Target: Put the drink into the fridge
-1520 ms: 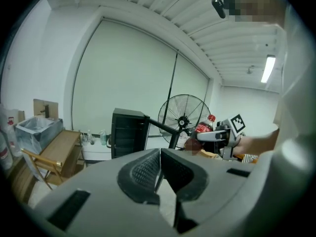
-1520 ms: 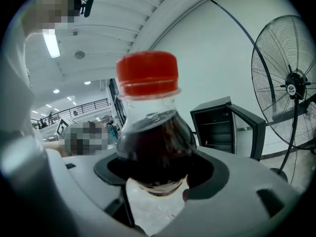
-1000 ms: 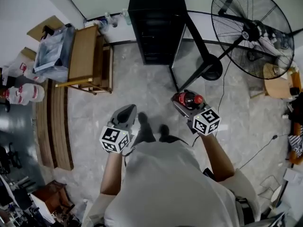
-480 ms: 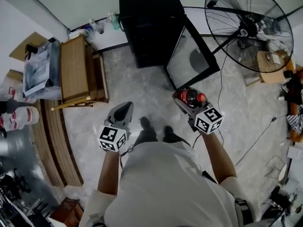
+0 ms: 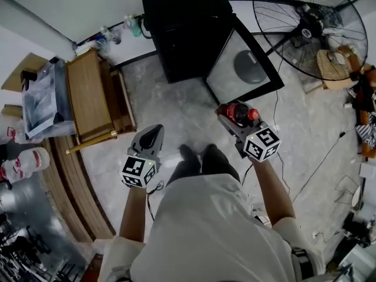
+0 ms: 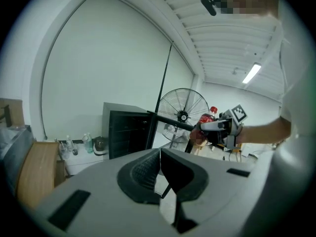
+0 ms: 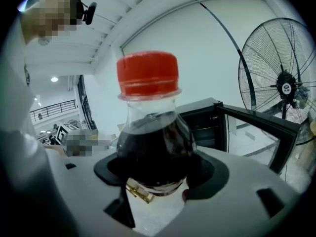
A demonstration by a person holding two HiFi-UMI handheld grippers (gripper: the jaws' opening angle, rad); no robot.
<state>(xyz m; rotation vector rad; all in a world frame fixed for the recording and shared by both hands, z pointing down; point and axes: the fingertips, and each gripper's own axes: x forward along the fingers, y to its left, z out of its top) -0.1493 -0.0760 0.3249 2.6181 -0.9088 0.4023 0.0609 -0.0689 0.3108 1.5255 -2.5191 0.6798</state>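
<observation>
The drink (image 5: 238, 114) is a small bottle of dark cola with a red cap (image 7: 147, 73). My right gripper (image 5: 232, 119) is shut on its body (image 7: 154, 152) and holds it above the floor. The black fridge (image 5: 185, 28) stands ahead against the wall, its glass door (image 5: 244, 66) swung open to the right, close in front of the bottle. My left gripper (image 5: 151, 138) hangs to the left, its jaws together with nothing between them. In the left gripper view the fridge (image 6: 127, 132) and the held drink (image 6: 206, 127) show beyond the shut gripper (image 6: 160, 174).
A big floor fan (image 5: 308, 25) stands right of the fridge door. A wooden bench (image 5: 91, 96) with a clear bin (image 5: 41, 98) sits at the left, bottles (image 5: 126, 25) by the wall. A cable (image 5: 320, 166) trails on the marble floor at the right.
The person has stepped closer to the fridge. Its open door now lies just ahead of the bottle. Both grippers keep their hold and pose.
</observation>
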